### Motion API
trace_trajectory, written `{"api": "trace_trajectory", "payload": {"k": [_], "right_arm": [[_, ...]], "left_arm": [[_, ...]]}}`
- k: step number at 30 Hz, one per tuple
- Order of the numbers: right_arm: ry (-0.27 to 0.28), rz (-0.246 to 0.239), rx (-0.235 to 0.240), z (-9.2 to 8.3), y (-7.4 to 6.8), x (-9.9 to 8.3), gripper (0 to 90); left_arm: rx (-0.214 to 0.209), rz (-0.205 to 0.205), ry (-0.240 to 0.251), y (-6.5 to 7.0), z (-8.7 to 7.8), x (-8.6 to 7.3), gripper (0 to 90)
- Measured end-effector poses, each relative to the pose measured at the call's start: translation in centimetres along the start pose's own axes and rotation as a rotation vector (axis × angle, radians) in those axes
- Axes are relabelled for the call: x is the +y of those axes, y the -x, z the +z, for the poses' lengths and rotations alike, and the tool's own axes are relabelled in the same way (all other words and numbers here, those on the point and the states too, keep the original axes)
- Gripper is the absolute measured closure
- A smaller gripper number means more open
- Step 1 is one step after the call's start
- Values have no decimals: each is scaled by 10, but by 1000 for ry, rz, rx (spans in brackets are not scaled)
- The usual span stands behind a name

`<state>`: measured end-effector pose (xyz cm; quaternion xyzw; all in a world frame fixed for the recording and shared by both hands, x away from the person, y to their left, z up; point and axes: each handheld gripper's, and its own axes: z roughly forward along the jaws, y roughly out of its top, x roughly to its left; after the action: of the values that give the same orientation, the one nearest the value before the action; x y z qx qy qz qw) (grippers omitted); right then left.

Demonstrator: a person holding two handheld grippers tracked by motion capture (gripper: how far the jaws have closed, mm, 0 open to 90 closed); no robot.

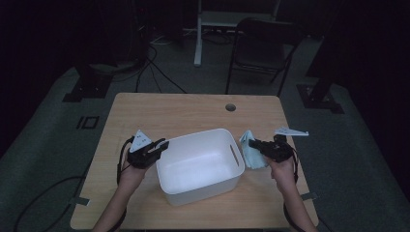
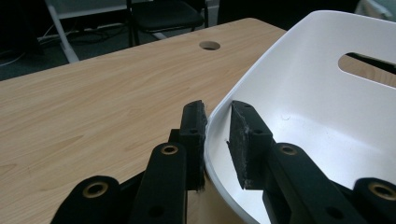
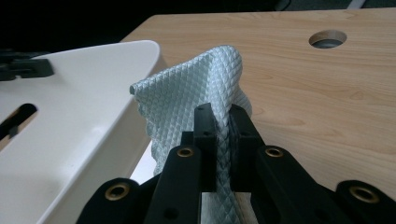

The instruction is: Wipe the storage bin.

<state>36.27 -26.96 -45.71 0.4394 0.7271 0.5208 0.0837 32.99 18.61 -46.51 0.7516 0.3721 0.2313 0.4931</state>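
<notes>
A white plastic bin with a handle slot stands in the middle of the wooden table. At its left rim my left gripper straddles the edge; in the left gripper view one pad lies outside the bin and one inside, and the left gripper is shut on the rim. My right gripper is shut on a pale blue waffle-textured cloth, held up just outside the bin's right wall. In the right gripper view the cloth rises in a fold from between the jaws of the right gripper, next to the bin.
A round cable hole is at the table's far right. A black folding chair and a white frame leg stand on the floor beyond the table. Cables trail on the dark floor at left.
</notes>
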Motion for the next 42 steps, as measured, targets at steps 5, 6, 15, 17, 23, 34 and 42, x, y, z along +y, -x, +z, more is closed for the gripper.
{"api": "trace_trajectory", "payload": {"k": [5,6,15,17,23,34,42], "right_arm": [[10,5,22,-17,-5,-10,842],[7,0,27,-19,-7,-12,842],[-44,-30,75,-17,-28,-35,841],[-76,-50,76,-11,-32,-40,841],[-139,-56,61,10,-35,-50,841],[-217,-19,34,39,-22,-64,843],[-150,-1,63,36,-21,-44,843]], "left_arm": [[1,0,0,0,0,0,755],[2,2,0,0,0,0,755],[2,-4,2,0,0,0,755],[4,-3,4,1,0,0,755],[12,2,1,1,0,0,755],[26,5,0,3,0,0,754],[19,7,0,2,1,0,754]]}}
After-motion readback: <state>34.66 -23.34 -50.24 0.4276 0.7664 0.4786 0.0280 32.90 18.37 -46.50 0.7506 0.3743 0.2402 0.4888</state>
